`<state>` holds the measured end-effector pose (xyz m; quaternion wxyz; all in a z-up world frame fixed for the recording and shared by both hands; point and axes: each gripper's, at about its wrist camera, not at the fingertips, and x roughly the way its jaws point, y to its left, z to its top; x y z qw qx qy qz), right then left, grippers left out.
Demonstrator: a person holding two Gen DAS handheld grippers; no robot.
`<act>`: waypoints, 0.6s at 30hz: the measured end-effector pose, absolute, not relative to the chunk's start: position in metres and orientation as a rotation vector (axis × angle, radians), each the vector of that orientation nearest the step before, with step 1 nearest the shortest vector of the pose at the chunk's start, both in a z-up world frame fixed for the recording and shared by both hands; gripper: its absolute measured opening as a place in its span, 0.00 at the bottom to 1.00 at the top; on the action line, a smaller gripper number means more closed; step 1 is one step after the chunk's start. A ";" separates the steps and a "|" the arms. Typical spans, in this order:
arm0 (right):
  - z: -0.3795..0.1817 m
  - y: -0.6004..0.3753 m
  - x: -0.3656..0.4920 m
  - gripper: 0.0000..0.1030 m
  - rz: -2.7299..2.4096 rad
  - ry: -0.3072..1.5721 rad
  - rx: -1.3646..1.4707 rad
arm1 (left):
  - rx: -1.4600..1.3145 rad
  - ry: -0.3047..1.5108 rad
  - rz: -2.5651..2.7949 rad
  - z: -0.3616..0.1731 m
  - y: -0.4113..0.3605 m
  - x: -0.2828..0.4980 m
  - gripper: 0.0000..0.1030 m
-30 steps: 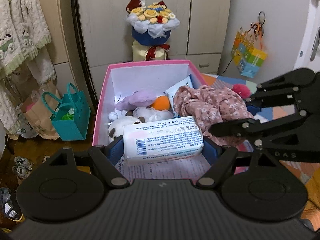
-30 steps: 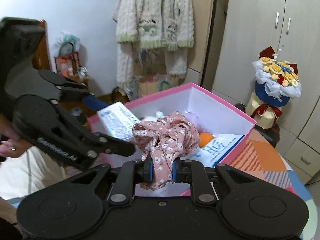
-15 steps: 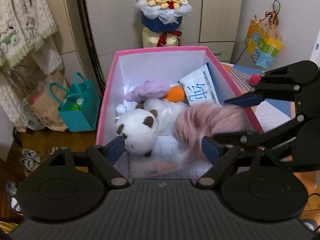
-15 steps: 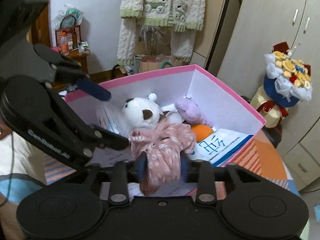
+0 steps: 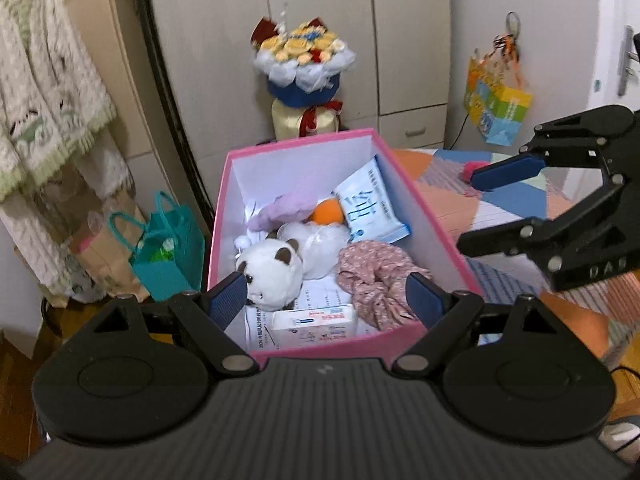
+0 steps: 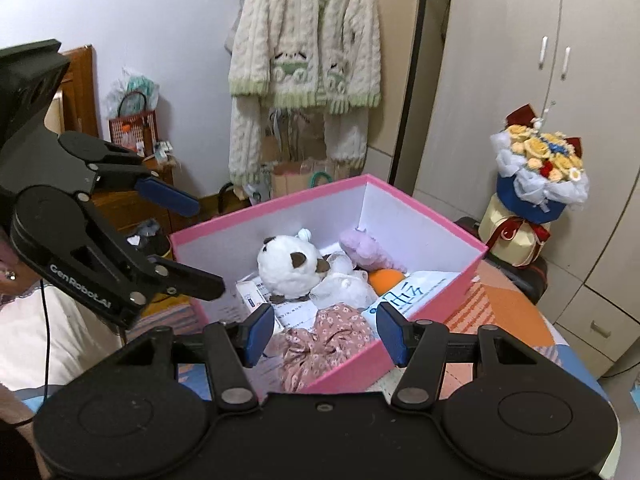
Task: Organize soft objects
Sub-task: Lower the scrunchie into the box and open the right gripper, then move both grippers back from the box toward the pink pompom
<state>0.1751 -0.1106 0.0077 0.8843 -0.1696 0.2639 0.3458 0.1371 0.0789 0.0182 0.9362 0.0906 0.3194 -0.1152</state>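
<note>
The pink storage box [image 5: 344, 346] stands open on a surface covered with a patchwork cloth [image 5: 508, 200]. The left claw [image 5: 328, 300] is spread wide above the box's near end, with nothing between its blue pads [image 5: 228, 300]. The right claw [image 6: 324, 330] has just been opening; its pads stand apart on either side of the pink floral cloth [image 6: 320, 336], which lies loose in the near corner of the box, touched by neither pad. In the left wrist view that floral cloth [image 5: 376, 276] sits crumpled against the box's right wall, beside a white tissue pack [image 5: 316, 322] lying flat at the near end. A white plush panda [image 5: 272, 272] rests behind the pack, next to a white fluffy toy [image 5: 320, 240]. Farther back lie a lilac plush [image 5: 284, 210], an orange ball [image 5: 328, 212] and a blue-and-white tissue packet [image 5: 368, 204] leaning on the right wall. A flower bouquet [image 5: 304, 56] stands beyond the box in front of the wardrobe [image 5: 320, 20].
</note>
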 end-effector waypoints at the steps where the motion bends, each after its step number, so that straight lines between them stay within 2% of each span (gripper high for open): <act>1: 0.010 -0.116 0.171 0.60 0.713 0.545 -0.347 | 0.188 0.646 -0.241 0.021 0.077 0.132 0.84; 15: 0.025 -0.206 0.103 0.61 0.582 0.522 -0.243 | 0.249 0.630 -0.383 0.045 0.030 0.075 0.84; 18: 0.024 -0.226 0.091 0.68 0.541 0.510 -0.220 | 0.255 0.632 -0.419 0.051 0.016 0.070 0.84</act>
